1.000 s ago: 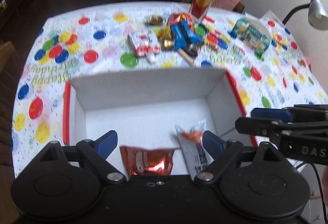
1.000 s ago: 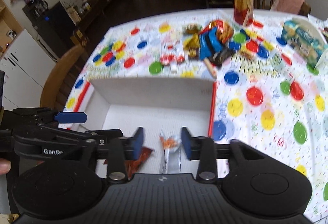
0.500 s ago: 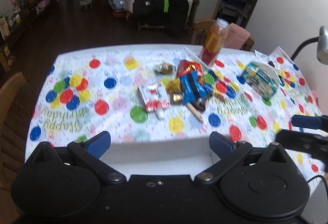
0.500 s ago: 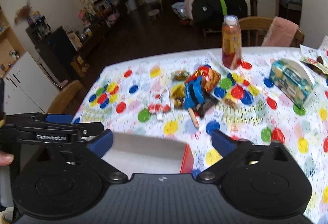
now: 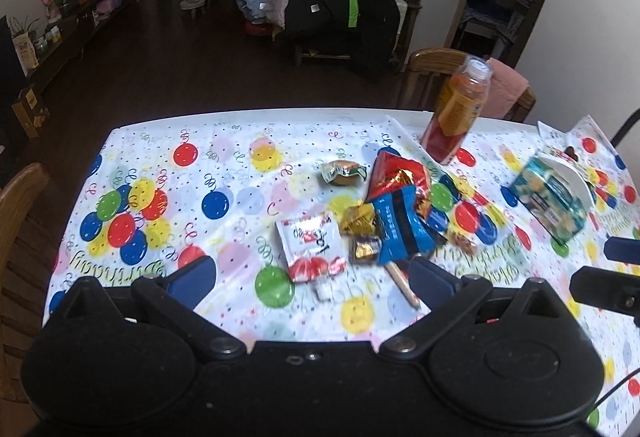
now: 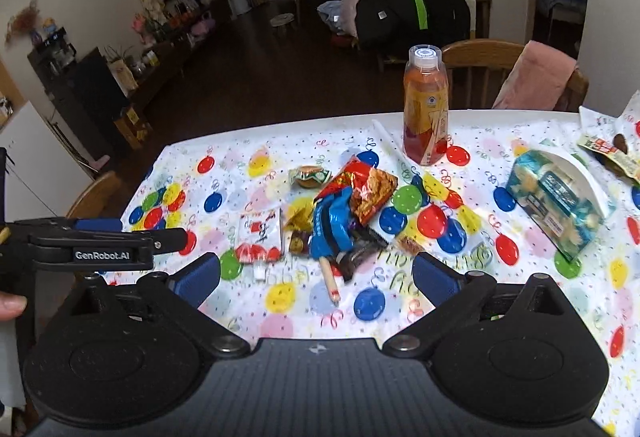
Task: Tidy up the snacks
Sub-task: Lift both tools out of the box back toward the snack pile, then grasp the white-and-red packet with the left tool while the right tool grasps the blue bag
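A heap of snacks lies mid-table on the balloon-print cloth: a white and red packet [image 5: 310, 245] [image 6: 260, 233], a blue packet [image 5: 402, 229] [image 6: 330, 229], a red foil bag [image 5: 398, 175] [image 6: 366, 185], a burger-shaped sweet [image 5: 342, 173] [image 6: 310, 176], gold-wrapped pieces [image 5: 360, 221] and a stick snack [image 6: 330, 283]. My left gripper [image 5: 312, 283] is open, held above the table short of the white packet, nothing between its fingers. My right gripper [image 6: 316, 275] is open too, empty, short of the stick snack. The box is out of both views.
An orange drink bottle [image 6: 425, 109] stands behind the heap. A teal tissue pack in a white holder [image 6: 560, 201] sits at the right. Wooden chairs [image 6: 480, 69] stand at the far edge and the left side. The other gripper shows at each view's side.
Both grippers have risen out of the white box and tilted forward toward the snack heap. The right gripper's jaws have opened wide. The box with its two packets has left view.
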A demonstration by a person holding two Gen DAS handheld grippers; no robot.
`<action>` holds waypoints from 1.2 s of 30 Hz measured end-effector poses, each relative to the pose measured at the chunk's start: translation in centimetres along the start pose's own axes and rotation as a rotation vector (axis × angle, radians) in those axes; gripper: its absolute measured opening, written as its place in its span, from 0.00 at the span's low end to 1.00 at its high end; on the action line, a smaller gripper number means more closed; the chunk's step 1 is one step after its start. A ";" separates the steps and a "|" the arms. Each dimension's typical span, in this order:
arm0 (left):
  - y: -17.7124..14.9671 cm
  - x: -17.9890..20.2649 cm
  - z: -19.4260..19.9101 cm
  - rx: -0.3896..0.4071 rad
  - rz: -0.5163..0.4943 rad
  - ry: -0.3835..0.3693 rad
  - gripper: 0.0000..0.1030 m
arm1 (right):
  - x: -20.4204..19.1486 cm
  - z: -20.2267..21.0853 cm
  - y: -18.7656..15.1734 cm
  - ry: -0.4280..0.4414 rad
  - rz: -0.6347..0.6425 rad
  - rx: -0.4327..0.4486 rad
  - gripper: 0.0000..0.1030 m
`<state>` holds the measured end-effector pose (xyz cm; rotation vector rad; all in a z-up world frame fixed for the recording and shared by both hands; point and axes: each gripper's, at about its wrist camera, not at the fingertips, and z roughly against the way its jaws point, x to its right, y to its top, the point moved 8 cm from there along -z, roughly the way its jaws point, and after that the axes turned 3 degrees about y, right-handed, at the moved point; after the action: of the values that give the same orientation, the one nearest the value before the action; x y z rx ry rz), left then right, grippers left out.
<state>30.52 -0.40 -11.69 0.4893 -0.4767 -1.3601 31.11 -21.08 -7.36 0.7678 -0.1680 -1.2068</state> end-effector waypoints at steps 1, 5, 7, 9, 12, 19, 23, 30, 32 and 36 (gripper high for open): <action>0.2 0.1 -0.6 -0.007 0.005 0.004 0.99 | 0.4 -0.5 0.2 -0.003 0.006 -0.005 1.00; 1.0 0.4 -3.3 -0.047 0.029 0.019 0.99 | 1.5 -2.8 0.8 -0.024 0.031 -0.043 1.00; 1.3 0.6 -4.6 -0.064 0.037 0.030 0.99 | 2.0 -3.9 1.1 -0.023 0.040 -0.050 1.00; 1.5 0.7 -6.0 -0.084 0.044 0.037 0.99 | 2.3 -4.9 1.3 -0.019 0.049 -0.063 1.00; 1.6 0.8 -8.1 -0.118 0.062 0.046 0.99 | 2.6 -6.5 1.5 -0.019 0.050 -0.070 1.00; 1.4 0.8 -12.6 -0.192 0.083 0.073 0.99 | 2.9 -10.8 1.6 0.009 0.094 -0.127 1.00; 1.2 0.5 -14.7 -0.226 0.102 0.093 0.99 | 2.5 -12.9 1.8 0.008 0.156 -0.130 1.00; 1.0 0.2 -17.1 -0.272 0.130 0.101 0.97 | 2.2 -16.7 1.8 0.037 0.138 -0.166 0.99; 0.9 0.0 -17.7 -0.287 0.146 0.087 0.97 | 2.3 -17.5 1.7 0.048 0.139 -0.173 0.99; 0.7 0.0 -18.6 -0.304 0.162 0.078 0.93 | 2.3 -18.8 1.2 0.049 0.170 -0.191 0.89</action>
<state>42.00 0.73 -26.36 0.2469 -0.2342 -1.2262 42.36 -14.58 -21.16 0.6028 -0.0750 -1.0254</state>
